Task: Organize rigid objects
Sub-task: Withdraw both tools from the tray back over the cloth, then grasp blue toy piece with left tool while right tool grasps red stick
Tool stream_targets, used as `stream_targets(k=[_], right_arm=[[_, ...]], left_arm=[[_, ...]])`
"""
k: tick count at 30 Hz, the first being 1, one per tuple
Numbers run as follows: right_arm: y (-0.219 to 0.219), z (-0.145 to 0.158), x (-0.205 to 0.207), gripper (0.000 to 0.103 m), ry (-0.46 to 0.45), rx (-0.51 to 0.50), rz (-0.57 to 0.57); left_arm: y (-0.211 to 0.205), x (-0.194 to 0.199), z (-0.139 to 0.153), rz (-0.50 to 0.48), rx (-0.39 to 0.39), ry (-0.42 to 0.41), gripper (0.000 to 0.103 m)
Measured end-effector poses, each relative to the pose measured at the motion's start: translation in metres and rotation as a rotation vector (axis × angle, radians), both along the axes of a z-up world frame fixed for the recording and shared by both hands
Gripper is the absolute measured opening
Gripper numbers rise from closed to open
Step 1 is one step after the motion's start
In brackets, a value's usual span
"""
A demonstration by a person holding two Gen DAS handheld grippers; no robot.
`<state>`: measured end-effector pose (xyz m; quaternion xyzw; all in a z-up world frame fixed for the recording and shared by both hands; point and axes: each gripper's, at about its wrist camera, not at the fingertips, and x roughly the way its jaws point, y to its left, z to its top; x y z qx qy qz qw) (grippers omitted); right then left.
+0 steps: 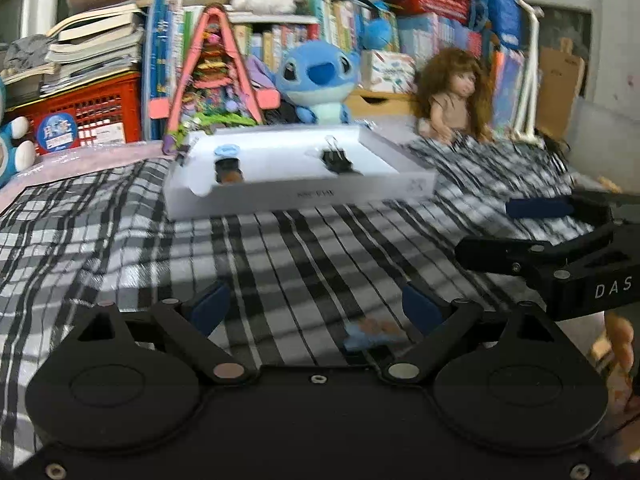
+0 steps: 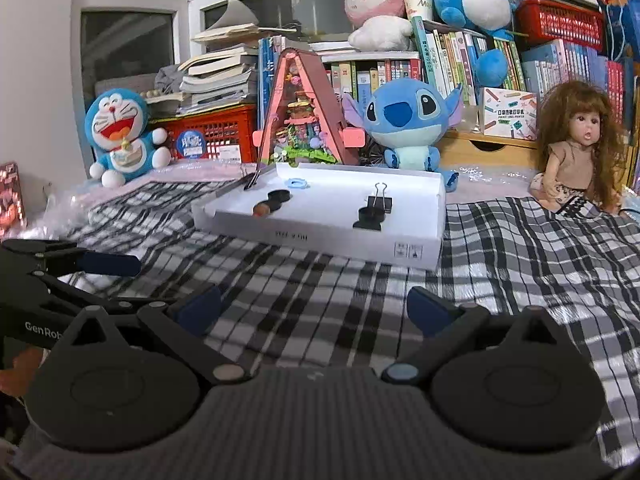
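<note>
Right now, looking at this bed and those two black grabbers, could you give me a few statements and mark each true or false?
1. The white tray holds a black binder clip. True.
2. The right gripper clamps a toy. False: open, nothing between its fingers.
3. The doll sits right of the tray. True.
4. The left gripper is shut. False: it is open.
5. The tray rests on plaid cloth. True.

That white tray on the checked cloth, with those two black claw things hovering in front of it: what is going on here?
A person is tidying small items with a hand-held gripper in each hand. Both the left gripper and the right gripper are open and empty, above the checked cloth, short of the white tray. The tray already holds a binder clip, a pale blue ring and a few small dark pieces.
</note>
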<state>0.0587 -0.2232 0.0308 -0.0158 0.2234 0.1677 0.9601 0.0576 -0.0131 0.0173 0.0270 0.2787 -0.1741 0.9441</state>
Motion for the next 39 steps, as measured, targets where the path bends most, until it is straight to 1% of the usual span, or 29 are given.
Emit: stream_targets(k=[4,6,8,9,12,13,14,16,22,25,29,32,35,37,39], right_arm=[[0.001,-0.008,-0.018,0.103,-0.016,-0.068,0.010],[0.000,-0.010,-0.025,0.103,-0.017,-0.092,0.016],[-0.002,-0.013,-0.030,0.103,-0.011,-0.103,0.014],[-0.003,-0.014,-0.031,0.103,-0.003,-0.104,0.010],[-0.007,-0.018,-0.034,0.103,0.024,-0.101,0.003],[-0.008,-0.020,-0.035,0.103,0.030,-0.103,0.002],[-0.008,-0.021,-0.035,0.103,0.036,-0.108,0.003],[-0.008,-0.024,-0.036,0.103,0.045,-0.119,0.008],[-0.003,-0.033,-0.030,0.103,0.086,-0.140,0.013],[-0.002,-0.034,-0.027,0.103,0.084,-0.159,0.008],[-0.004,-0.035,-0.020,0.103,0.084,-0.172,-0.037],[-0.009,-0.035,-0.013,0.103,0.096,-0.169,-0.105],[-0.015,-0.033,-0.011,0.103,0.118,-0.123,-0.162],[-0.017,-0.032,-0.016,0.103,0.112,-0.079,-0.190],[-0.016,-0.031,-0.024,0.103,0.096,-0.027,-0.202]], left_arm=[[-0.008,-0.012,-0.008,-0.040,0.038,-0.004,0.092],[-0.013,-0.014,-0.011,-0.053,0.044,-0.002,0.088],[-0.015,-0.013,-0.013,-0.062,0.038,0.014,0.079],[-0.016,-0.012,-0.014,-0.066,0.031,0.021,0.076],[-0.019,-0.009,-0.017,-0.074,0.017,0.034,0.061],[-0.020,-0.009,-0.017,-0.074,0.020,0.032,0.049],[-0.021,-0.009,-0.018,-0.072,0.023,0.027,0.042],[-0.022,-0.010,-0.018,-0.066,0.023,0.022,0.035],[-0.019,-0.011,-0.017,-0.048,0.019,0.019,0.035],[-0.016,-0.012,-0.017,-0.036,0.021,0.014,0.035],[-0.011,-0.012,-0.017,-0.015,0.010,0.017,0.035],[-0.009,-0.012,-0.017,-0.001,0.004,0.017,0.035],[-0.007,-0.013,-0.017,0.018,0.002,0.013,0.035],[-0.007,-0.015,-0.018,0.039,0.003,0.010,0.035],[-0.006,-0.020,-0.019,0.075,-0.012,0.001,0.035]])
